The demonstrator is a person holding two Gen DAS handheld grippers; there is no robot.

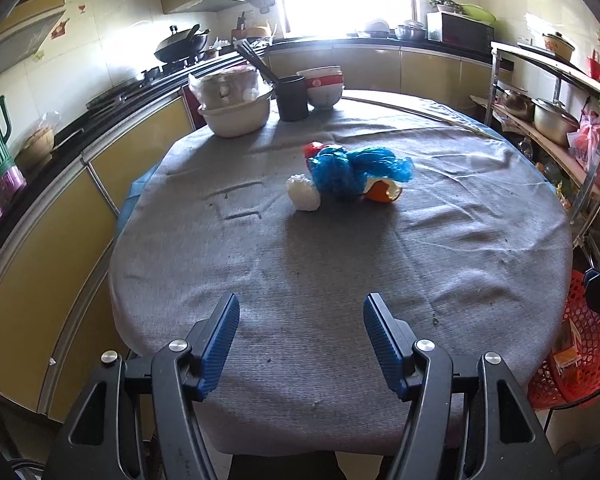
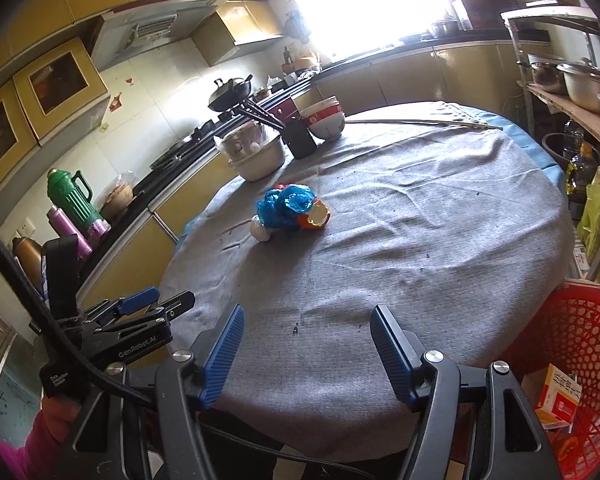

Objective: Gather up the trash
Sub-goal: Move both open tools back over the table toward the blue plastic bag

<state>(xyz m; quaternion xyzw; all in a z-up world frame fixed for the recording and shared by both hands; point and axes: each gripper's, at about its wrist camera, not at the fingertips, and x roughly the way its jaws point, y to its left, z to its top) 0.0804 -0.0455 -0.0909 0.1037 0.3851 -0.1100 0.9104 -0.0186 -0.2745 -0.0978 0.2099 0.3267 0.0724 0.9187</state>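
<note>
Left wrist view: nearest the lens, the left gripper (image 1: 300, 320) stands released, jaws apart with only grey tablecloth (image 1: 300, 264) between them. At 12 o'clock from the fingertips, well apart, lies the trash cluster: a crumpled blue plastic bag (image 1: 356, 170), a white crumpled wad (image 1: 305, 197) touching it at its 8 o'clock, an orange peel (image 1: 384, 192) at its 5 o'clock, and a red scrap (image 1: 314, 148) at its 10 o'clock. The red basket (image 1: 580, 352) sits beside the table at 3 o'clock.

- Risk: the items touch. Closing on the bag alone is likely to drag or scatter the peel and wad.
- Risk: thin film may slip from the pads if only a loose fold is caught.
- Risk: a low approach may pinch the wrinkled cloth and tug the bowls (image 1: 324, 88) and dark cup (image 1: 292, 98) at the far edge.

Right wrist view: the right gripper (image 2: 307, 330) is likewise released and empty. The cluster lies at 12 o'clock, well apart; the basket (image 2: 580, 340) at 3 o'clock holds a small carton (image 2: 558, 398).

- Risk: both tools face the same pile; simultaneous reaches could collide.
</note>
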